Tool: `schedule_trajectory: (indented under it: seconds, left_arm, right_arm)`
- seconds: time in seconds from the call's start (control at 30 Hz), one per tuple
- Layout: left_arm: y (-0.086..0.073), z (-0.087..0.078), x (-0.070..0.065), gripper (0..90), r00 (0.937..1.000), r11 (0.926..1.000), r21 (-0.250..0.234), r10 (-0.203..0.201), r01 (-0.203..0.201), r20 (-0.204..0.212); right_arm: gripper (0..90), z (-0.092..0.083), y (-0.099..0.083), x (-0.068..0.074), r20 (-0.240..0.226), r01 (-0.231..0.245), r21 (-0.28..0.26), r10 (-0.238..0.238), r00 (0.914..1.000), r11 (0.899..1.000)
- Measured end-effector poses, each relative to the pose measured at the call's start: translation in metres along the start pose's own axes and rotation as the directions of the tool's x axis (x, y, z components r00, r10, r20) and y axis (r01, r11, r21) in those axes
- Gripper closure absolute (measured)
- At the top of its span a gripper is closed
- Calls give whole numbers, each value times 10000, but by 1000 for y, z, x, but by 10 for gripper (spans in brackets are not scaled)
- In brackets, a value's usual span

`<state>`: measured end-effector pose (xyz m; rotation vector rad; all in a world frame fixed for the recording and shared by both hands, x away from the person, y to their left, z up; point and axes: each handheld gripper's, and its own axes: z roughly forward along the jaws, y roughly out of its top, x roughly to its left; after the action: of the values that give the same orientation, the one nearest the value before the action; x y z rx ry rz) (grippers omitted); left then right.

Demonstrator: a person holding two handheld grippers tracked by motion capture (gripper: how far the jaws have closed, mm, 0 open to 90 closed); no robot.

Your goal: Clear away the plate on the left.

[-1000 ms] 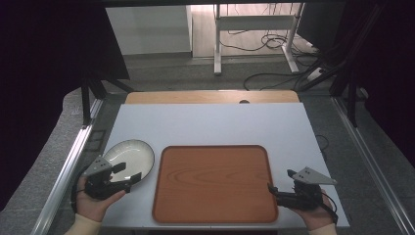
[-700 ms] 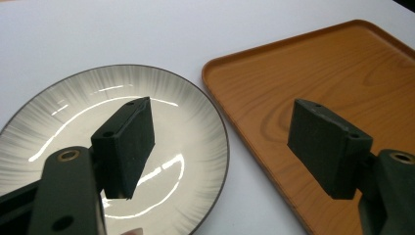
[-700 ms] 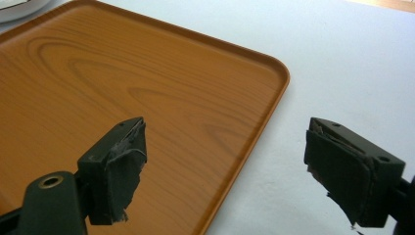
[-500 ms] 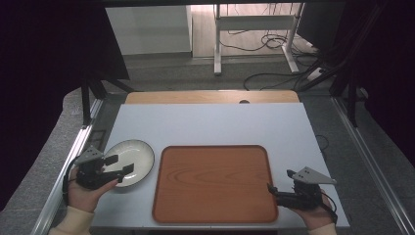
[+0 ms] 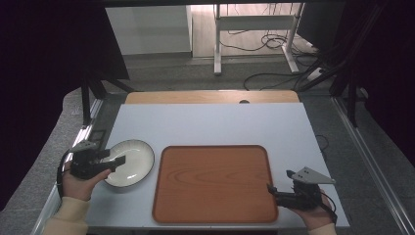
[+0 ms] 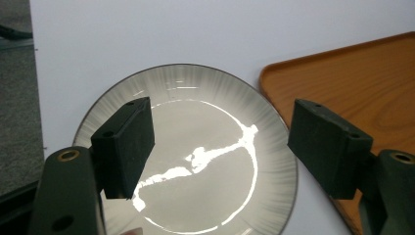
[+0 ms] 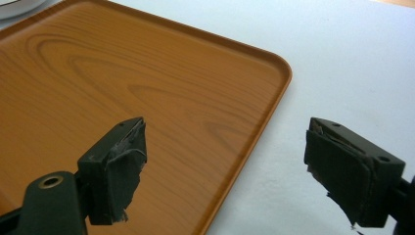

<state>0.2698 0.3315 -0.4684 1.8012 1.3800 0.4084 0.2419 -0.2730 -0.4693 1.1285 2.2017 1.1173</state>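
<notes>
A white plate (image 5: 131, 161) with a dark rim lies on the table's left side, just left of a wooden tray (image 5: 214, 180). My left gripper (image 5: 117, 160) hovers over the plate's left half, open, with nothing between its jaws. The left gripper view looks straight down on the plate (image 6: 195, 161), its jaws spread over it, and the tray's corner (image 6: 362, 83) is at the right. My right gripper (image 5: 270, 191) is open at the tray's near right corner. In the right gripper view one jaw is over the tray (image 7: 122, 83) and the other over the table.
The white tabletop (image 5: 210, 125) stretches behind the tray and plate. A wooden strip (image 5: 210, 97) runs along its far edge. Beyond are a grey floor, cables and a metal stand (image 5: 254, 29). Metal rails flank the table.
My left gripper has moved left and away from me, from the plate's near edge to its left side, and now points right over the plate. The right gripper has stayed put.
</notes>
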Motion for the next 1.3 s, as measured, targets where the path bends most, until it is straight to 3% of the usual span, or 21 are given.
schedule_trajectory:
  seconds: [0.2,0.5,0.83,1.03,1.3]
  left_arm:
    - [3,9,14,247,9989,9988,134,-465,466,-62]
    - [1,20,29,247,9962,9969,326,-694,712,-518]
    - [1,20,46,250,9917,9941,209,-1043,1061,-746]
    - [0,28,58,258,9869,9891,193,-1443,1460,-724]
    - [-10,34,73,290,9843,9859,361,-1606,1635,-728]
  right_arm:
    - [162,0,0,0,3,4,37,-4,10000,10000]
    - [162,0,-1,0,15,19,38,-19,10000,10000]
    - [162,0,-1,0,30,35,66,-36,10000,10000]
    - [162,0,-1,0,36,48,88,-48,10000,10000]
    - [162,0,-2,-1,38,50,130,-51,10000,9999]
